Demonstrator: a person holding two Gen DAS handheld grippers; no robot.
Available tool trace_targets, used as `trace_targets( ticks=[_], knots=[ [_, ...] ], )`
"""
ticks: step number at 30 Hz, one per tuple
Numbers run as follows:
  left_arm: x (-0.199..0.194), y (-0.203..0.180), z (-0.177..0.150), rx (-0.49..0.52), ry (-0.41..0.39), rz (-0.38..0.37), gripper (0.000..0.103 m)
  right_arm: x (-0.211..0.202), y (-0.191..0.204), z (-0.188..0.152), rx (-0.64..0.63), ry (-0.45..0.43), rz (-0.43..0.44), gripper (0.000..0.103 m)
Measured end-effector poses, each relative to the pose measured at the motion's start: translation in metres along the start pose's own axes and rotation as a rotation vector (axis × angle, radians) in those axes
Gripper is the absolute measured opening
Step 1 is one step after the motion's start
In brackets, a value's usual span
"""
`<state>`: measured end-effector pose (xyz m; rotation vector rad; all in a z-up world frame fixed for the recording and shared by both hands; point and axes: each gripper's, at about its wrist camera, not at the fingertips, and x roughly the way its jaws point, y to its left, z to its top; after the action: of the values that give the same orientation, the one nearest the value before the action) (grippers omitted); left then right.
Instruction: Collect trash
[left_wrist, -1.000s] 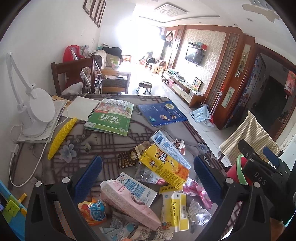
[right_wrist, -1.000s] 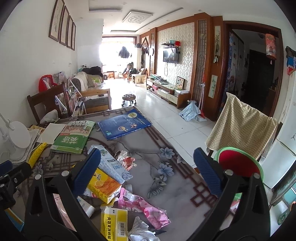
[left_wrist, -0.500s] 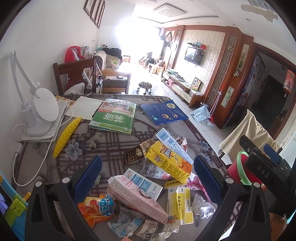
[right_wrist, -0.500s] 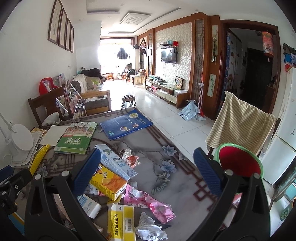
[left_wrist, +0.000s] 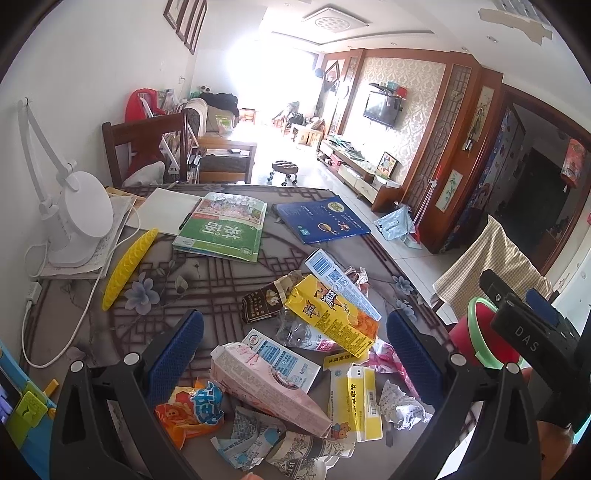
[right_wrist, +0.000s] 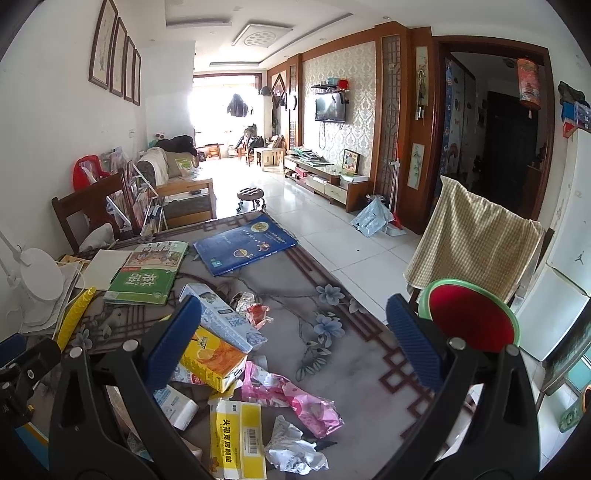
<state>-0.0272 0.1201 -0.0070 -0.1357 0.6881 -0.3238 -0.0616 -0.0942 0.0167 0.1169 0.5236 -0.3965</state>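
Trash lies in a heap on the patterned table: a pink carton, a yellow juice carton, a blue-white box, a yellow-white box, an orange snack bag and crumpled wrappers. My left gripper hovers open above the heap, holding nothing. My right gripper is open too, over the table's right part, with the yellow carton, a pink wrapper and the yellow-white box below it. A red bin with a green rim stands right of the table.
Green book, blue book, white paper, yellow ruler-like piece and a white lamp with cord occupy the far and left table. A chair with checked cloth stands right. Tiled floor lies beyond.
Both grippers have drawn back and risen slightly, so the trash heap sits lower and more of it shows. Jaws stay open; nothing on the table has moved.
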Motion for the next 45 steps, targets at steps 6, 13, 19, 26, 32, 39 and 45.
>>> trace_targets(
  ticks=[6,13,19,26,32,39,45],
  knots=[
    [0.001,-0.001,0.000,0.002,-0.001,0.002,0.095,0.004,-0.002,0.000,0.009,0.007,-0.003,0.099],
    [0.005,0.006,0.009,0.002,-0.008,0.023,0.095,0.011,0.000,0.001,-0.008,0.003,-0.005,0.099],
    [0.009,0.010,0.020,0.026,-0.021,0.032,0.095,0.018,0.006,0.009,-0.030,-0.004,0.000,0.099],
    [0.016,0.020,0.012,-0.015,0.000,0.064,0.095,0.025,0.013,0.003,-0.061,0.017,0.031,0.099],
    [0.020,0.018,0.004,-0.006,0.020,0.087,0.095,0.025,0.015,0.009,-0.066,0.012,0.036,0.099],
    [0.016,0.015,0.012,-0.004,-0.018,0.089,0.095,0.021,0.014,0.017,-0.069,-0.022,0.028,0.099],
    [0.014,0.023,0.014,0.007,-0.004,0.083,0.095,0.023,0.018,0.015,-0.093,-0.001,0.050,0.099]
  ],
)
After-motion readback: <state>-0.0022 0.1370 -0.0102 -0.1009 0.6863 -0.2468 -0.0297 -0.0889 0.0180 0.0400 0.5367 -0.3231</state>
